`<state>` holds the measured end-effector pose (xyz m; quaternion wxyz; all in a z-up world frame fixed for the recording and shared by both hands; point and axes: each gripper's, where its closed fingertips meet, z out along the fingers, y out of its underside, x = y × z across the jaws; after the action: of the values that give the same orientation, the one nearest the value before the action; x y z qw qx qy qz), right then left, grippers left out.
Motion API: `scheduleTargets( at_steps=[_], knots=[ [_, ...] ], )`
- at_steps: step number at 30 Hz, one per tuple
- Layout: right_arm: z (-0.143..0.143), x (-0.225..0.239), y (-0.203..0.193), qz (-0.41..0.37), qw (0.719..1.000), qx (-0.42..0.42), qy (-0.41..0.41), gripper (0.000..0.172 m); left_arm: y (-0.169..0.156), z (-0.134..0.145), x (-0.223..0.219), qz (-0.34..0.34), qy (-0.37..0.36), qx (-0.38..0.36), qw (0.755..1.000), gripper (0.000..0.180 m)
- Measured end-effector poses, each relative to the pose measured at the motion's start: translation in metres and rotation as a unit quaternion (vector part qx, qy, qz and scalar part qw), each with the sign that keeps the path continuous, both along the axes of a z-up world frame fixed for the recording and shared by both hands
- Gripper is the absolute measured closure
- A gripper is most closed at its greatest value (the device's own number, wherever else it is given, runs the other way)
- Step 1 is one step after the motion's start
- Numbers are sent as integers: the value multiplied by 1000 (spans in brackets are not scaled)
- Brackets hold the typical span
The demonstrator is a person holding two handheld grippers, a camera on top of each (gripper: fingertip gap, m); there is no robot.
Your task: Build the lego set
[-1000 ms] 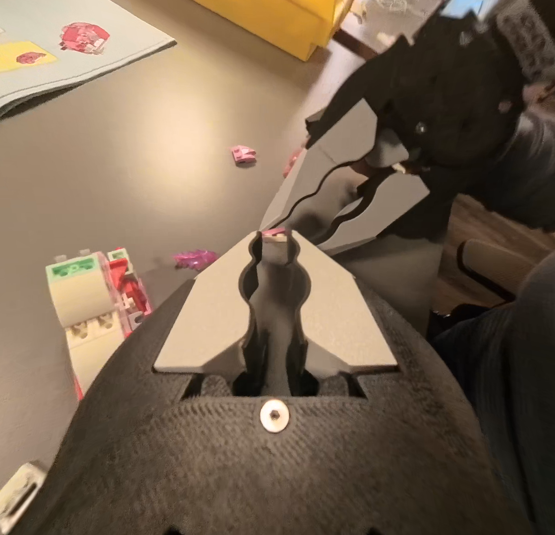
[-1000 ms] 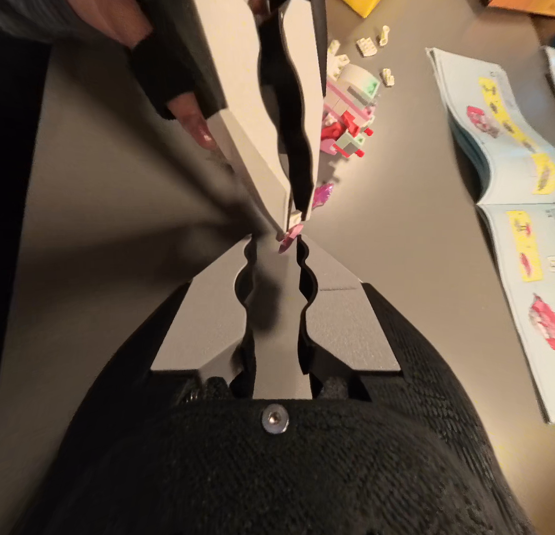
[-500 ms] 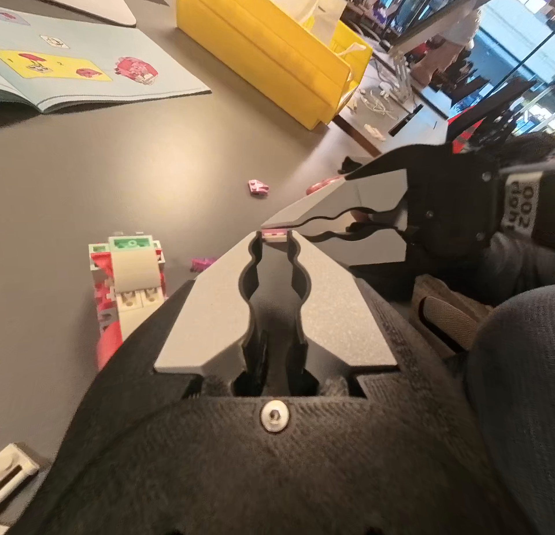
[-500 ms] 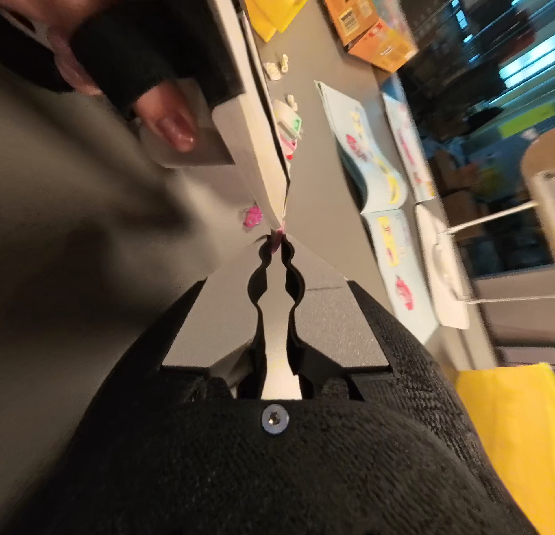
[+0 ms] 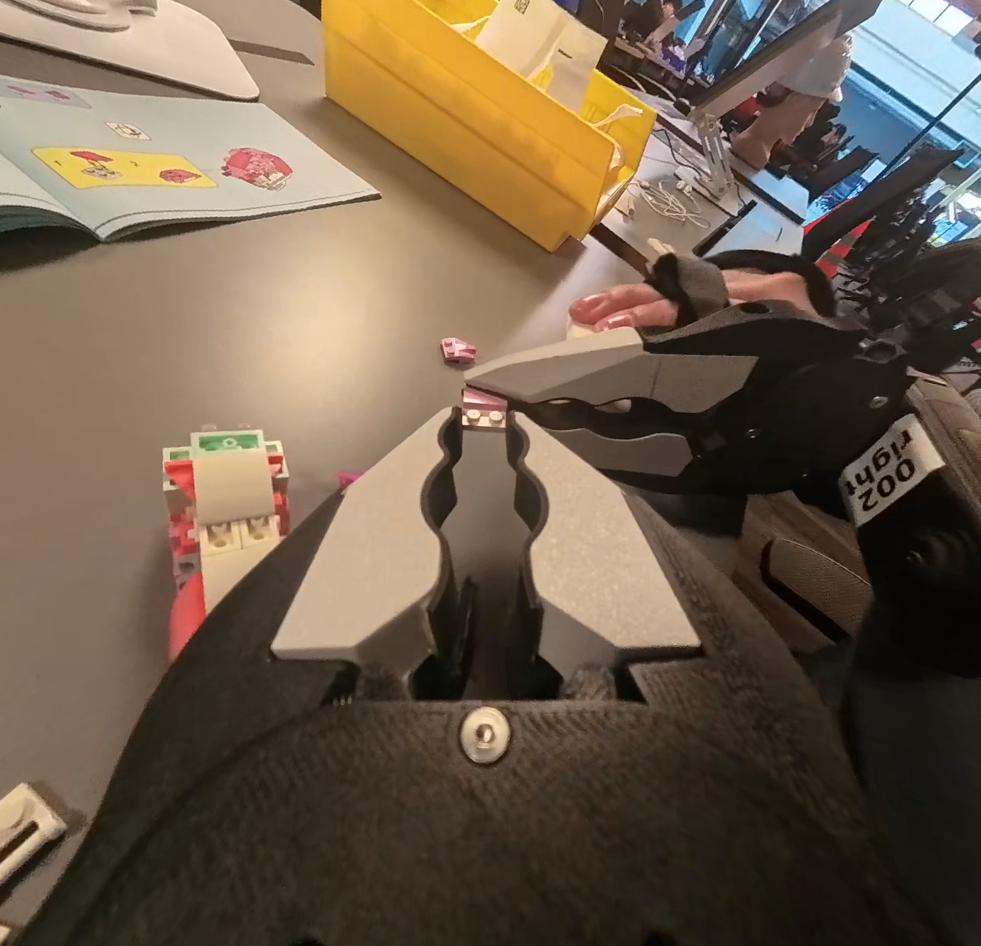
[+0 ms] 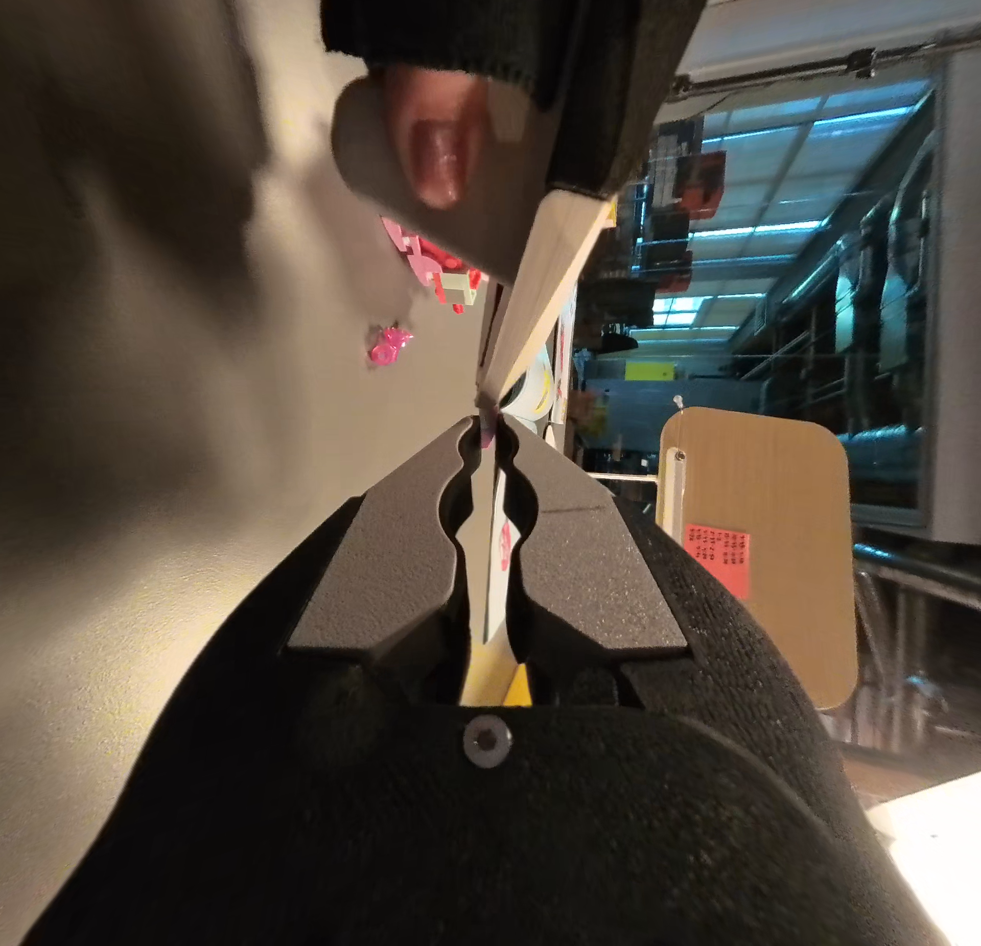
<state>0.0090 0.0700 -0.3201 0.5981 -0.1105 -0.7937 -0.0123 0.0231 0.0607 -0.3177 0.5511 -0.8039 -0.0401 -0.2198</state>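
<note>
My left gripper (image 5: pixel 483 426) is clamped, jaws narrowly apart, on a small pale grey studded plate (image 5: pixel 484 420); my right gripper (image 5: pixel 472 387) is pinched nearly shut on the thin pink wedge piece (image 5: pixel 482 403) sitting atop it, both above the grey tabletop (image 5: pixel 212 337). I fear a skewed press could pop either tiny part free, dropping it beside the half-built red-and-cream brick model (image 5: pixel 225 496).

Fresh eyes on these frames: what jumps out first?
Centre of the left wrist view: the left gripper holds a small white studded brick at its fingers, with the right gripper shut on a thin pink plate directly above it. Behind sits a bright yellow plastic bin; left, a red-and-white brick model.
</note>
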Motion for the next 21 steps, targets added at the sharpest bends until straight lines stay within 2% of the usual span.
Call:
scheduleTargets(
  at_steps=[11,13,15,16,18,20,21],
  knots=[
    [2,-5,-1,-2,999,12,31,168,1,1,-2,0,-23,0,1000,166],
    [-2,-3,0,-3,1000,-26,8,169,1,-2,0,-4,-18,-8,1000,165],
    [-1,-2,-1,5,992,-124,-7,168,1,4,1,-9,-14,12,1000,165],
    [1,-2,-3,11,979,-201,-15,169,1,9,1,-12,-17,29,999,164],
    [5,-1,-9,30,921,-385,-49,168,0,18,2,-23,-28,56,998,161],
    [18,4,-17,78,825,-554,-72,168,-2,31,6,-36,-42,94,994,162],
    [29,8,-23,113,759,-636,-89,168,-4,40,9,-46,-45,117,991,169]
  ],
)
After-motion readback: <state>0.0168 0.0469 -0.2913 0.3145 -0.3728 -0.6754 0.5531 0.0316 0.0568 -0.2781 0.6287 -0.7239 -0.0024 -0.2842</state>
